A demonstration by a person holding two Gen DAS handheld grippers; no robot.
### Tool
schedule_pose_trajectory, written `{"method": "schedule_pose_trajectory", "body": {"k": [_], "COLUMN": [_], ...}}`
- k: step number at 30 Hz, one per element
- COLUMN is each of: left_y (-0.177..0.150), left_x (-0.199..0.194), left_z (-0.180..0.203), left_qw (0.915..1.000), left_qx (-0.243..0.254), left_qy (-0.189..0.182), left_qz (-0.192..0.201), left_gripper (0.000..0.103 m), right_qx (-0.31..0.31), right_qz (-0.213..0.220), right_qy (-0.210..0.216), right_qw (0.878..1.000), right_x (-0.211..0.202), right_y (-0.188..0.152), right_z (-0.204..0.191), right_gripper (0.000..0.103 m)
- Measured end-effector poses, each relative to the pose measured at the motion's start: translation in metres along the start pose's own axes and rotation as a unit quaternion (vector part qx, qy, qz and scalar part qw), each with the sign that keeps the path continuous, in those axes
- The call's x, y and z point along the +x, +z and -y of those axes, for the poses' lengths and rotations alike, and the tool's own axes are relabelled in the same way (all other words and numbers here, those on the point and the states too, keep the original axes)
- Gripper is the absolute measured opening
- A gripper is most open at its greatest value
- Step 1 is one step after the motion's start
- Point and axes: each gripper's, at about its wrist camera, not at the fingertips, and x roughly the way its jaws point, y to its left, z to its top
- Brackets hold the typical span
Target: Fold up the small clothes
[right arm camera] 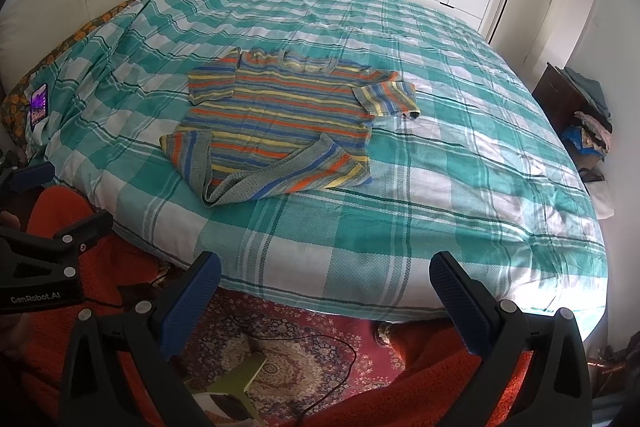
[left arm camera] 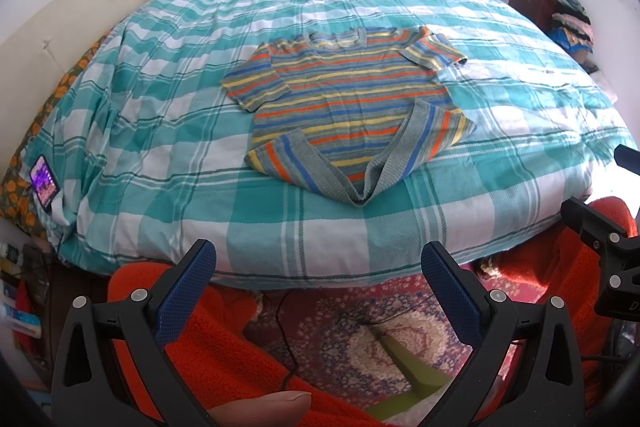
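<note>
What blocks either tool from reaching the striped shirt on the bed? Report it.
Nothing visible. Only bare teal checked bedcover lies between the open left tool, the open right tool and the striped knit T-shirt. The lit phone sits far aside.

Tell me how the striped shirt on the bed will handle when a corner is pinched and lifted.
The striped shirt is probably floppy: its hem corners already lie flipped over. Likely light, a thin knit lying flat. It may drag on the checked bedcover rather than slide, both being textured cloth.
</note>
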Motion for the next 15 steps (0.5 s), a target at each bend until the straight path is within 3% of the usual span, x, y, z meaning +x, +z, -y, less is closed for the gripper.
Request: {"method": "schedule_pose_trajectory", "body": {"k": [15], "left_y": [0.0005], "left_x": [-0.0001], "left_z": [-0.0006], "left_qw": [1.0], "left_qx": [0.0], "left_qy": [0.0], "left_qz": [-0.001], "left_gripper": [0.102], "right_qx": [-0.004], "right_qz": [-0.003], "right_qy": [-0.006], "right_qw": [1.0], "right_x": [0.0], "right_y": [-0.0039], "right_z": [0.0067], "right_gripper": [0.103]}}
